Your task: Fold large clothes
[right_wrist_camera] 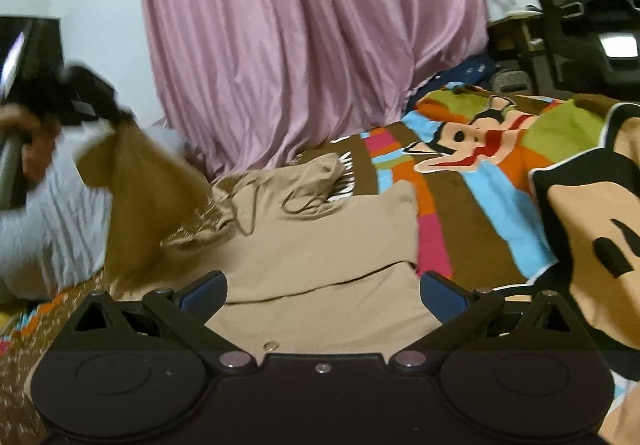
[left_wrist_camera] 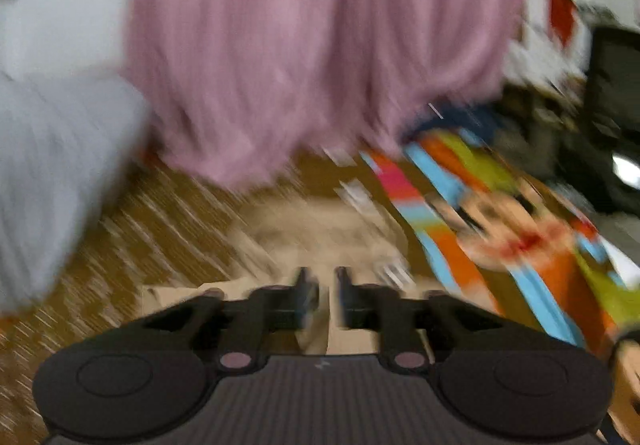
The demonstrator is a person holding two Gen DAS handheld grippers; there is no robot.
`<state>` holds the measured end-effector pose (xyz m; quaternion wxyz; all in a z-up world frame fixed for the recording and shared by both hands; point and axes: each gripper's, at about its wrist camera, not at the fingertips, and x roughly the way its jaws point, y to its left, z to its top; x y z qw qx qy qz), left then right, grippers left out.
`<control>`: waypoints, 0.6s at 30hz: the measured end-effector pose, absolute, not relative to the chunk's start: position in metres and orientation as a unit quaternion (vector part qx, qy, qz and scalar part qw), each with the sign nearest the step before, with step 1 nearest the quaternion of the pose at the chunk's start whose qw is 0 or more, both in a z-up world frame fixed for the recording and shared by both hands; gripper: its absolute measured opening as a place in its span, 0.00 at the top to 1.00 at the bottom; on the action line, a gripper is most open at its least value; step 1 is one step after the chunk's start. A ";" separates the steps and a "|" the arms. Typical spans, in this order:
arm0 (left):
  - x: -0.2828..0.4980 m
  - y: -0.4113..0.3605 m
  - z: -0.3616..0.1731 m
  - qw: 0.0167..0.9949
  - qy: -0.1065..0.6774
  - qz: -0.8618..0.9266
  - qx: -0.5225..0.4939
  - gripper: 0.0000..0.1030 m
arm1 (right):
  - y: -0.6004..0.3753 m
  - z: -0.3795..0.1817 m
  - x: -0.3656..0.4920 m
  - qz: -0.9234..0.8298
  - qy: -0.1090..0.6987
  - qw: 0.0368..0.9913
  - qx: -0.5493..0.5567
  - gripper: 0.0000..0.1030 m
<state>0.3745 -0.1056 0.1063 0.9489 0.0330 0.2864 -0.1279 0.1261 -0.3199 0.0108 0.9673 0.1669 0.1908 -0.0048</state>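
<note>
A tan hooded garment [right_wrist_camera: 320, 245] lies spread on the bed, hood and drawstring toward the curtain. My right gripper [right_wrist_camera: 323, 291] is open just above its near part, fingers apart on either side of a fold. In the right wrist view my left gripper [right_wrist_camera: 86, 107] is at the far left, lifted, shut on a tan flap of the garment [right_wrist_camera: 136, 181] that hangs from it. The left wrist view is blurred; my left gripper [left_wrist_camera: 327, 291] shows its fingers nearly together with tan cloth [left_wrist_camera: 344, 333] between them.
A cartoon-print bedspread [right_wrist_camera: 480, 181] covers the bed. A pink curtain [right_wrist_camera: 304, 45] hangs behind it. A white pillow or sheet [right_wrist_camera: 48, 221] lies at the left. A black chair [right_wrist_camera: 588, 5] stands at the back right, and a cartoon cushion [right_wrist_camera: 592, 237] at the right.
</note>
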 end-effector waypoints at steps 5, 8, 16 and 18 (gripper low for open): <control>0.341 -0.113 0.057 0.923 0.330 -0.184 0.071 0.38 | -0.331 0.013 0.127 -0.021 0.191 0.965 0.179 0.01; 0.318 -0.098 0.048 0.918 0.342 -0.177 0.094 0.33 | -0.333 0.012 0.128 -0.021 0.197 0.962 0.185 0.01; 0.315 0.007 0.021 0.926 0.370 -0.010 0.079 0.19 | -0.318 0.000 0.137 0.002 0.234 0.958 0.167 0.01; 0.313 0.030 0.012 0.925 0.370 0.038 0.080 0.18 | -0.310 -0.003 0.136 0.013 0.245 0.958 0.148 0.01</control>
